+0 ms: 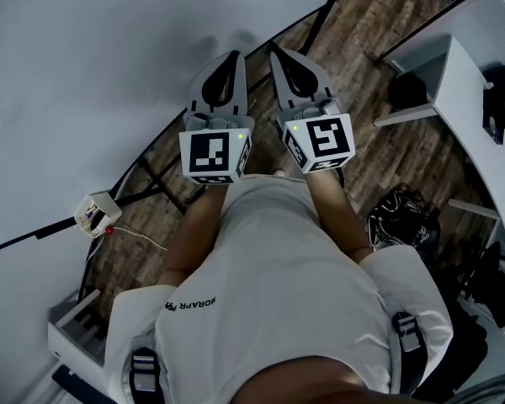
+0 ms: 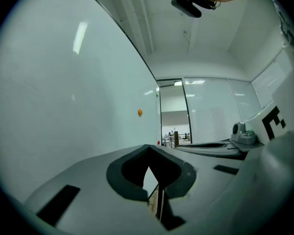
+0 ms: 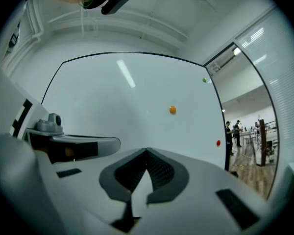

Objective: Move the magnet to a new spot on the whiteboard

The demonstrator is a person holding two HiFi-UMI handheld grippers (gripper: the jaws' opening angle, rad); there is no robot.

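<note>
The whiteboard (image 3: 112, 102) fills the right gripper view. A small orange magnet (image 3: 172, 110) sticks near its middle, a red magnet (image 3: 218, 143) low at its right edge and a green one (image 3: 204, 80) higher up. My right gripper (image 3: 147, 151) is shut and empty, some way short of the board and below the orange magnet. In the left gripper view the orange magnet (image 2: 140, 112) shows far off on the board (image 2: 63, 97). My left gripper (image 2: 148, 146) is also shut on nothing. In the head view both grippers, left (image 1: 233, 55) and right (image 1: 275, 50), are held side by side.
The whiteboard's black stand (image 1: 156, 179) runs across the wooden floor (image 1: 362, 49) below the grippers. A small white box (image 1: 95, 213) with a cable lies at the left. A white desk (image 1: 475, 82) and a black bag (image 1: 404, 221) are at the right. People (image 3: 232, 131) stand far off.
</note>
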